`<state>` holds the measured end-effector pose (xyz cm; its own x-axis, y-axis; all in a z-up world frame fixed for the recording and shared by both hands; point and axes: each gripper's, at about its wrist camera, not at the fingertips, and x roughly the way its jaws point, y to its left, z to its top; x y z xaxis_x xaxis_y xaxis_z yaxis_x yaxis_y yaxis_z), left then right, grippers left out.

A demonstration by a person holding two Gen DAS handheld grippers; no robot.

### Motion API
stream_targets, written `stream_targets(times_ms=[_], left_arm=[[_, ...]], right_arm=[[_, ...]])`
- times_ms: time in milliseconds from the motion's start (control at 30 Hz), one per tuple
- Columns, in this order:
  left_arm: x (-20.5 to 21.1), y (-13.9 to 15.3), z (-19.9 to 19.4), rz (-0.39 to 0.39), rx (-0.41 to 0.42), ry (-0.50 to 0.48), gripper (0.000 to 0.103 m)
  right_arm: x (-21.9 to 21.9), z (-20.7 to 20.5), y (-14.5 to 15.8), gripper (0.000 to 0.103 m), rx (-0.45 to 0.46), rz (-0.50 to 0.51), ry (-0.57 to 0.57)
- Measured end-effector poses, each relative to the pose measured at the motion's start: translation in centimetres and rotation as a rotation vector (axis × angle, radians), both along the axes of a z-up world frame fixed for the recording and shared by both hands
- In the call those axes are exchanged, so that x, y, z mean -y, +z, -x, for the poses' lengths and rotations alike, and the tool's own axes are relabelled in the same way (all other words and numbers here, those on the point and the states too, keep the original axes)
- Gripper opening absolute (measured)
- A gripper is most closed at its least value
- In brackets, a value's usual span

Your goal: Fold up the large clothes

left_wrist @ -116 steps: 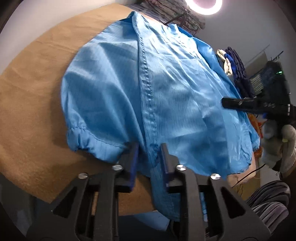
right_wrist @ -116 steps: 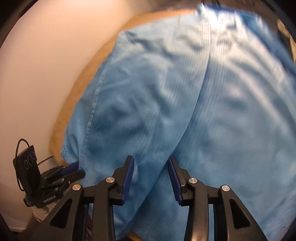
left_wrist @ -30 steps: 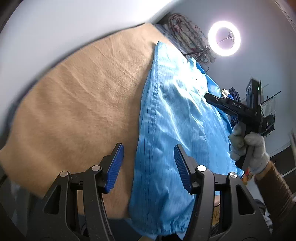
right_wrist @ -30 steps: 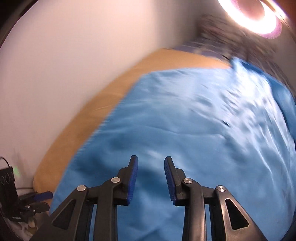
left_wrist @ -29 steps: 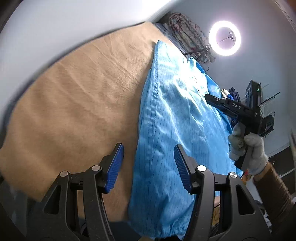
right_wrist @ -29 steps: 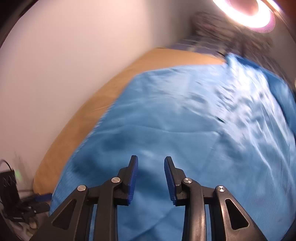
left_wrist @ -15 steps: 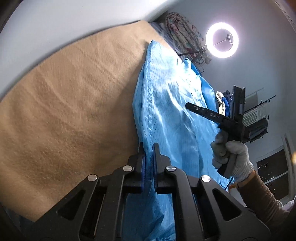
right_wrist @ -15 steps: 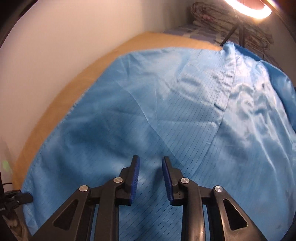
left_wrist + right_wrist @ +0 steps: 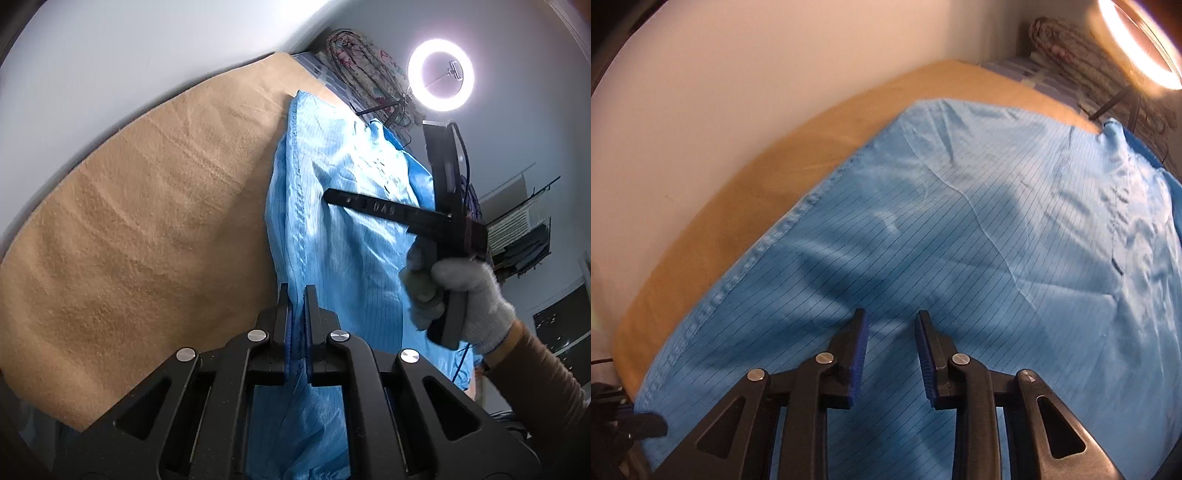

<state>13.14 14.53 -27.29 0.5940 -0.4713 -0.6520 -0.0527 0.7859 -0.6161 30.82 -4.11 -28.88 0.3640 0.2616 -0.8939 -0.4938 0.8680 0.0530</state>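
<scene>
Blue garment [image 9: 343,236], thin, shiny and pinstriped with a puckered seam, lies on a tan fuzzy blanket [image 9: 147,221]. Left gripper [image 9: 296,325] at 6 o'clock pinches its seamed edge; the right gripper [image 9: 891,347] hangs over the cloth, fingers apart, holding nothing.

This looks like a room in a home set up for recording. A lit ring light [image 9: 440,75] stands on a stand against a plain pale wall [image 9: 129,48]. Beside it lies a heap of patterned bedding or fabric [image 9: 364,62]. A tan blanket [image 9: 147,229] covers the surface. Clothes hang on a rack [image 9: 524,236] at the far right, near a dark window [image 9: 557,325].
</scene>
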Motion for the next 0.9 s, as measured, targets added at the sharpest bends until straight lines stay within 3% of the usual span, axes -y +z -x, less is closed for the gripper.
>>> stream_targets(times_ms=[33, 100, 200, 267, 400, 533, 567, 633, 667, 700, 733, 800, 900], left_arm=[[0.3, 0.3, 0.1, -0.019, 0.009, -0.006, 0.003], [0.8, 0.9, 0.2, -0.053, 0.025, -0.016, 0.003], [1.8, 1.8, 0.3, -0.101, 0.049, -0.033, 0.003], [2.4, 2.2, 0.3, -0.12, 0.06, -0.045, 0.003], [3.5, 3.1, 0.2, -0.146, 0.075, -0.063, 0.003], [4.8, 4.0, -0.1, -0.198, 0.092, -0.09, 0.003], [5.1, 4.2, -0.1, -0.206, 0.094, -0.097, 0.003], [5.6, 4.4, -0.3, -0.217, 0.096, -0.104, 0.003], [5.9, 4.6, -0.4, -0.22, 0.098, -0.109, 0.003], [6.0, 4.7, -0.4, -0.223, 0.099, -0.113, 0.003], [6.3, 4.9, -0.5, -0.229, 0.102, -0.118, 0.003], [7.0, 5.2, -0.1, -0.243, 0.112, -0.131, 0.003], [8.0, 5.7, -0.1, -0.256, 0.125, -0.152, 0.003]], right_arm=[[0.2, -0.2, 0.5, 0.03, -0.014, -0.01, -0.019], [1.0, -0.9, 1.9, 0.052, -0.037, -0.074, -0.067], [1.5, -1.7, 4.1, 0.073, -0.08, -0.191, -0.123], [0.4, -2.1, 4.8, 0.076, -0.121, -0.214, -0.127], [-2.8, -2.0, 4.1, 0.076, -0.18, -0.13, -0.129], [-5.4, -1.4, 3.0, 0.076, -0.158, -0.023, -0.105], [-5.7, -1.3, 2.8, 0.073, -0.158, -0.01, -0.108], [-6.0, -1.3, 2.2, 0.052, -0.162, 0.023, -0.121], [-6.1, -1.3, 2.1, 0.034, -0.166, 0.031, -0.128], [-6.2, -1.0, 2.0, 0.026, -0.168, 0.037, -0.134], [-6.0, -0.9, 2.0, 0.023, -0.164, 0.03, -0.14], [-5.5, -0.6, 2.3, 0.007, -0.158, 0.009, -0.143], [-3.9, -0.4, 3.1, 0.002, -0.165, -0.069, -0.149]])
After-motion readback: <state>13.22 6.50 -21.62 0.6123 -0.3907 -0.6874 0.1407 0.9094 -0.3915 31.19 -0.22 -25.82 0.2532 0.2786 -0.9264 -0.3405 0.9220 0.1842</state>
